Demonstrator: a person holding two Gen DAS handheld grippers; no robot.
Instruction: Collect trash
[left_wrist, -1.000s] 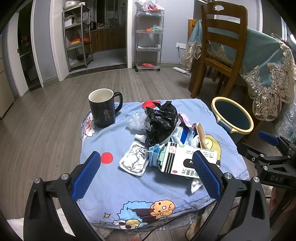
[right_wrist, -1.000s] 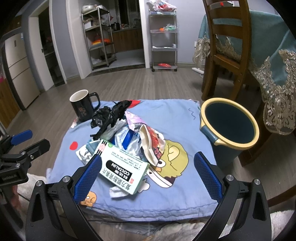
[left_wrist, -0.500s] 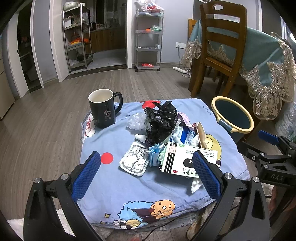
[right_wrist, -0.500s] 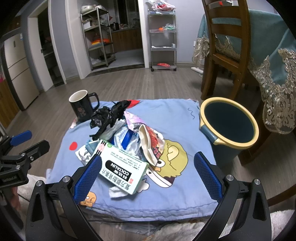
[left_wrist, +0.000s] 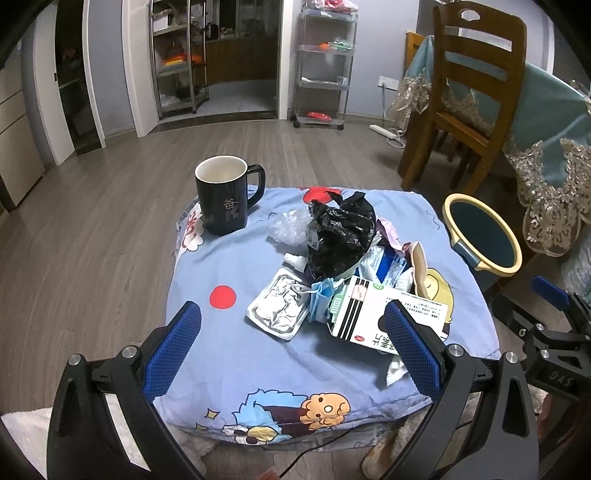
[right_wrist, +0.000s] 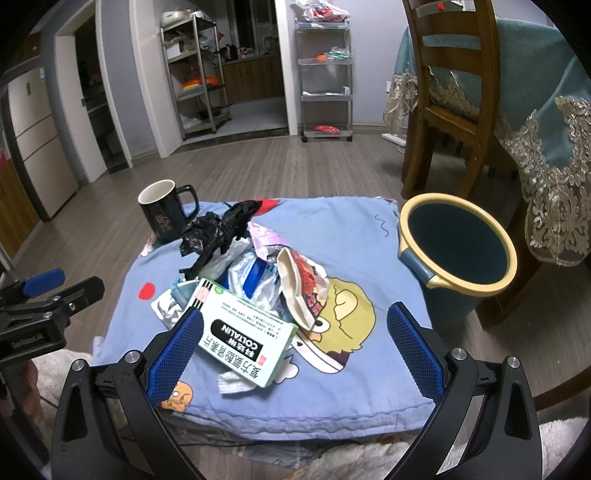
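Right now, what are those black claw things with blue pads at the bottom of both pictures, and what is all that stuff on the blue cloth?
Those are grabbers that a person holds, one in each hand, with a camera on each looking forward. One picture comes from the left gripper, the other from the right gripper. Both are open and hold nothing. Each camera also sees the other grabber off at the edge. On the cartoon cloth stands a black mug beside a heap of rubbish: a crumpled black bag, a white medicine box, a silver foil pack, a blue face mask and some wrappers. Beside the cloth stands the bin with a yellow rim, where the rubbish should go.
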